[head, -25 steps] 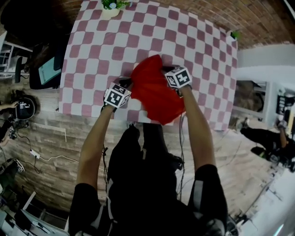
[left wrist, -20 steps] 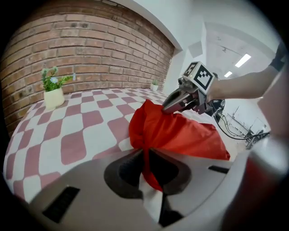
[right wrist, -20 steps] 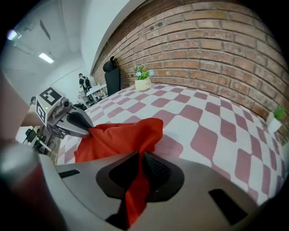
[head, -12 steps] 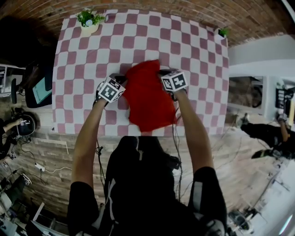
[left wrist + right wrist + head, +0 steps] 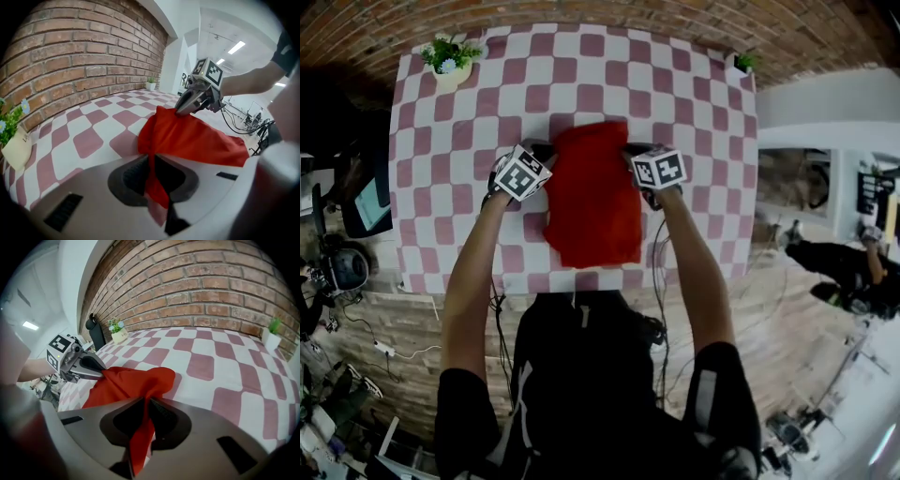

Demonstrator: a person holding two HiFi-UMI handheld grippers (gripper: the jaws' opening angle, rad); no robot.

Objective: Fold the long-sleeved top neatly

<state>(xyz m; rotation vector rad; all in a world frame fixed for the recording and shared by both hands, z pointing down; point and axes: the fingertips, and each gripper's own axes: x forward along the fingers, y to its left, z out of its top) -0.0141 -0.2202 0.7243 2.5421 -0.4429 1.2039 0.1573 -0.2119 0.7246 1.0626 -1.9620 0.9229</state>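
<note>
Left gripper and right gripper are both out over the table, each on a bare forearm stretched fwd from a black short sleeve, arms approx parallel, noses tipped down twd the cloth. Each one's jaws are nearly together, nipped on a fold of the red top. The left gripper view shows a strip of red running down thru the jaws, and the right gripper view shows the same, so both have hold of it, one at each far corner. The top spans btw them along its far edge, w/ the rest trailing back twd the person, and its near hem ends near the table's near edge. Whether the lower part lies flat on the cloth I can't tell. Writing: only the b/w square markers on the two cubes. The cream pot of the flowering plant at the far left corner carries a label, print too small to read. A smaller plant sits at the far right corner. The checked table has bare squares all round the top, wide to both sides, plus several rows beyond it up to the brick wall.
</note>
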